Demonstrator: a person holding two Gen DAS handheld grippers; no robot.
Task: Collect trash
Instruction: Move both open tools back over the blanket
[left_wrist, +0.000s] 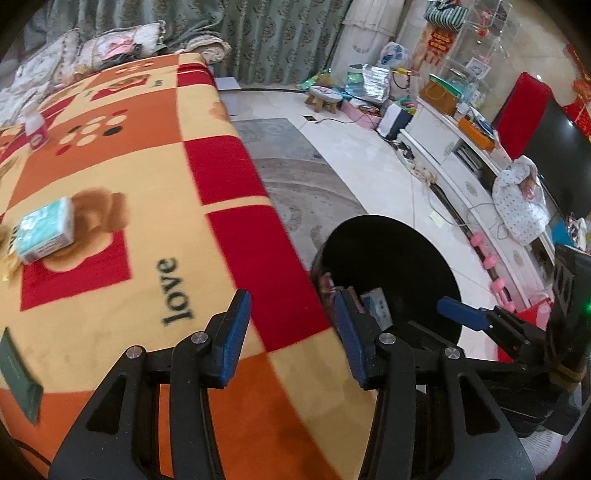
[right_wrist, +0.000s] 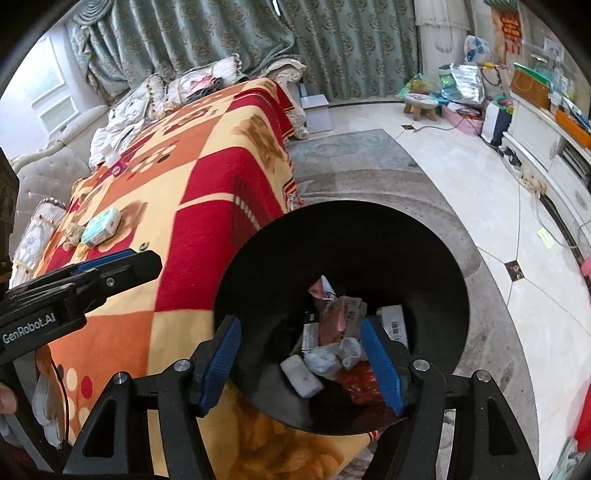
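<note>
"love" on fuzzy checkered blanket (left_wrist: 155, 206); "GenRobot.AI" on left tool (left_wrist: 291, 332) (spread, empty). Right tool (right_wrist: 301, 363) spread above round black bin (right_wrist: 424, 258), crumpled wrappers (right_wrist: 338, 325) inside; tissue pack (left_wrist: 46, 230) at 9 o'clock.

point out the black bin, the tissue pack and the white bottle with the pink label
round black trash bin (right_wrist: 424, 258), right wrist view, bare inner wall
teal and white tissue pack (left_wrist: 46, 230), left wrist view, top face
white plastic bottle with pink label (left_wrist: 35, 127), left wrist view, its body
</note>
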